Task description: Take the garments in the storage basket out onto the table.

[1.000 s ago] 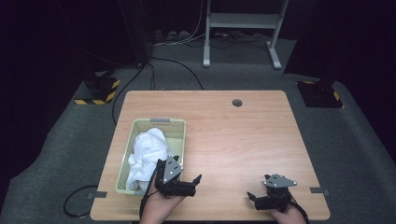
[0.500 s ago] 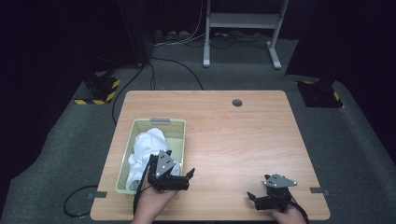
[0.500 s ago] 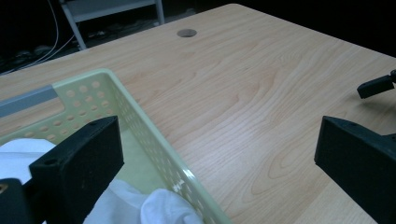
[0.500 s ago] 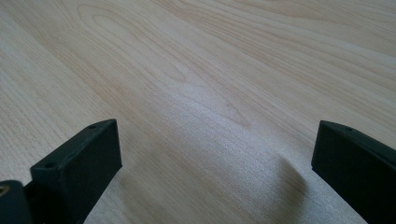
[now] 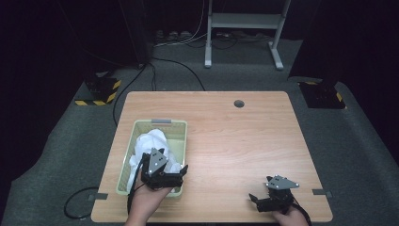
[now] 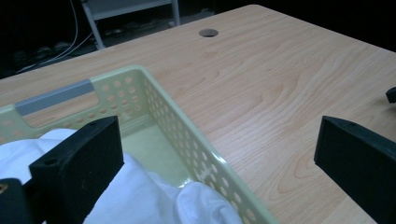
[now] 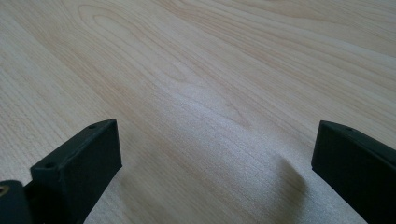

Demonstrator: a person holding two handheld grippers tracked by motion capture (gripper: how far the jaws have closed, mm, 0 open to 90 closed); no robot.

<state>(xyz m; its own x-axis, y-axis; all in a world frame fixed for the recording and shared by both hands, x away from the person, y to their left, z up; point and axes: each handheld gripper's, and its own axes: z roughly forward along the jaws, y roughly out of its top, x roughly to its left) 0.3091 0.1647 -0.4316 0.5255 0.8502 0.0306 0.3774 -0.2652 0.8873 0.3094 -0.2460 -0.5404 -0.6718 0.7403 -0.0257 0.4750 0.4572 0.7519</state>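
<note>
Left gripper [image 5: 181,170], jaws spread, lower left over basket [image 5: 178,129] rim and white cloth [image 5: 149,141]. Risk: jaw snags rim, tipping basket. Right gripper [image 5: 253,197] spread, idle on desk [image 5: 244,141].

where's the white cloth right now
In the high view the white cloth lies bunched in the pale green basket at the table's front-left, under the open left tool.

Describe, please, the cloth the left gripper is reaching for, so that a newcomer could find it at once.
On the wooden table, look at the near left part, where a pale green perforated basket sits. The cloth is the crumpled white heap inside it, just under the open left gripper. It is the sole white, soft thing on the table.
</note>
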